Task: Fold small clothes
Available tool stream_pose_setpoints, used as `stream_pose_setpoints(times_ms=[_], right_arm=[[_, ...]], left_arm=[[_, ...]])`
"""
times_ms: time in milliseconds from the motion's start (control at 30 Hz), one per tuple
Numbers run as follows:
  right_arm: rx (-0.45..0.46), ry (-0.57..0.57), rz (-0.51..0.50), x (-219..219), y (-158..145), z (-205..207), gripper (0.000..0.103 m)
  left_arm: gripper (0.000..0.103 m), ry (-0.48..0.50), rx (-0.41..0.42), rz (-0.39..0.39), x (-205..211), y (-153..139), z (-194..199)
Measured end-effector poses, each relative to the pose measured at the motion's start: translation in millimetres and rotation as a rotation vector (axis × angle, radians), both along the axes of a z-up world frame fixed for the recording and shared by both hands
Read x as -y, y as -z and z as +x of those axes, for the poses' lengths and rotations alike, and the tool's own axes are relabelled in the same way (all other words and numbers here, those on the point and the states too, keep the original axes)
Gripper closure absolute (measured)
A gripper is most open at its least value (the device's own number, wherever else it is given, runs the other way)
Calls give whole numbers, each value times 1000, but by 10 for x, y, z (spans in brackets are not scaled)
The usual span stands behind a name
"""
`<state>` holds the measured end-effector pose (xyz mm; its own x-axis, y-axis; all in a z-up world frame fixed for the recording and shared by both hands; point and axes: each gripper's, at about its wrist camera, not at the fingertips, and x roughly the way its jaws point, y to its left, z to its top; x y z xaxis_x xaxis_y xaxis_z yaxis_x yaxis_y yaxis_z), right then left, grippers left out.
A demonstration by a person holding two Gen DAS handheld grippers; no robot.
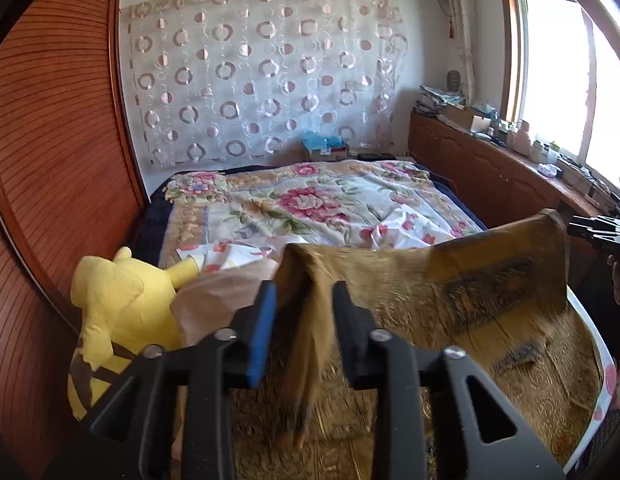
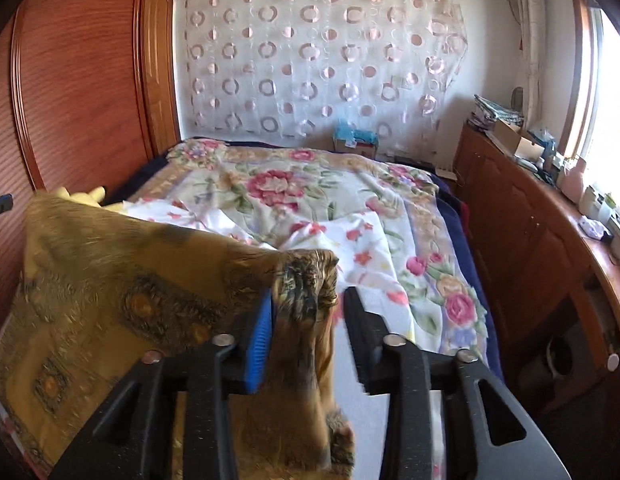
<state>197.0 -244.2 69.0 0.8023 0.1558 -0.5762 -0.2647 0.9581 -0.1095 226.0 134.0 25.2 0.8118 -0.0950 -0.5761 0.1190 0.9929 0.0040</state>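
A thin brown-gold patterned cloth (image 1: 490, 292) hangs stretched between my two grippers above the bed. In the left wrist view my left gripper (image 1: 304, 304) has one corner of it between its fingers; the jaws stand partly apart with the cloth draped through. The right gripper shows at the far right edge (image 1: 598, 232), at the cloth's other corner. In the right wrist view my right gripper (image 2: 308, 312) has a bunched corner of the cloth (image 2: 110, 280) between its jaws, which show a gap on the right side. The cloth looks motion-blurred.
A floral bedspread (image 1: 310, 200) covers the bed. A yellow plush toy (image 1: 118, 308) lies at the bed's left, beside a wooden wardrobe (image 1: 50, 140). A wooden cabinet (image 2: 530, 232) with clutter runs along the right under the window. A box (image 2: 356, 140) stands at the far end.
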Motion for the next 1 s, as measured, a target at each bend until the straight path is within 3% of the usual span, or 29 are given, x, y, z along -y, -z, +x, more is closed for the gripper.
stream_pose_setpoints(times_ms=[100,267,433,600,800,1000], right_arm=[[-16,-1,-3,5,9,-41,58],[-83,-15,17,188,385,-225,58],[-109,-32,75,268,563,-442,58],[-121,-33,81,301,568,-662,58],[-127,-59,108,523,479,-1209,58],[-172,-58,96,708,599,-1544,58]], left_arm=[[64,12,-28,4,38,145,-148],[64,39,-90,-35,75,444,-384],[64,63,-146,-47,146,770,-585],[64,61,-185,-47,149,975,-683],[64,55,-226,-31,177,1221,-794],[64,70,-275,-17,255,1441,-770]])
